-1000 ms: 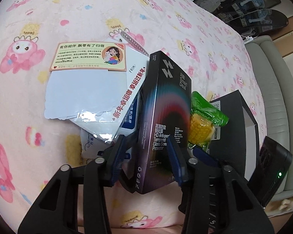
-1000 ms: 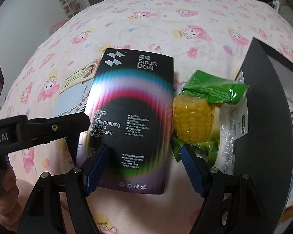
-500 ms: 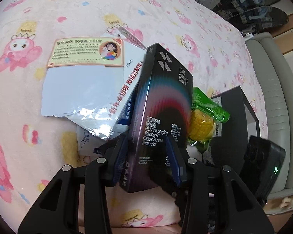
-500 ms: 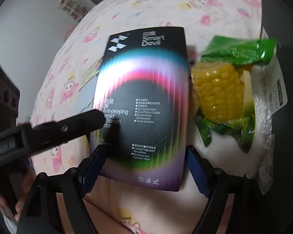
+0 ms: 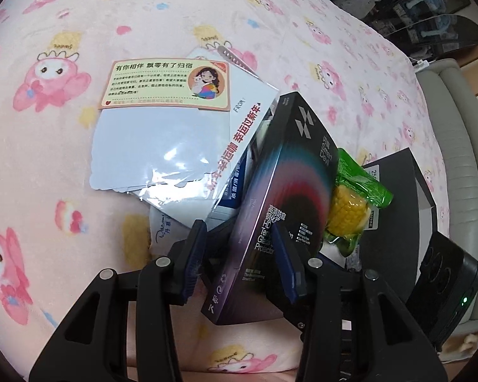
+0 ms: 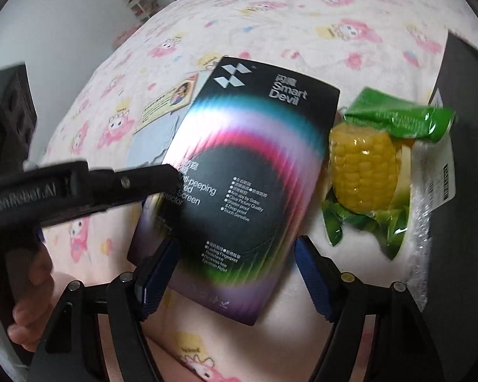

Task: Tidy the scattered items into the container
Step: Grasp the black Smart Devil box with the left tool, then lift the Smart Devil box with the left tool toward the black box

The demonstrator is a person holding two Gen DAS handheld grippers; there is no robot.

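Note:
A black screen-protector box (image 5: 283, 197) with a rainbow ring stands tilted on edge between the jaws of my left gripper (image 5: 239, 254), which straddle its lower end without clamping it. In the right wrist view the same box (image 6: 248, 172) lies just ahead of my open, empty right gripper (image 6: 235, 270). A vacuum-packed corn cob (image 6: 366, 172) in green wrap lies right of the box, also seen in the left wrist view (image 5: 347, 210). The black container (image 5: 398, 210) stands behind the corn. A stack of cards and plastic sleeves (image 5: 162, 133) lies left of the box.
Everything rests on a pink cartoon-print blanket (image 5: 79, 31). A grey padded bed edge (image 5: 455, 127) runs along the right. The right gripper's black camera body (image 5: 449, 283) sits at lower right. The left gripper's arm (image 6: 79, 187) crosses the right wrist view.
The box has tipped up further onto its edge and slid deeper between my left jaws. The right gripper has come closer to the box and corn.

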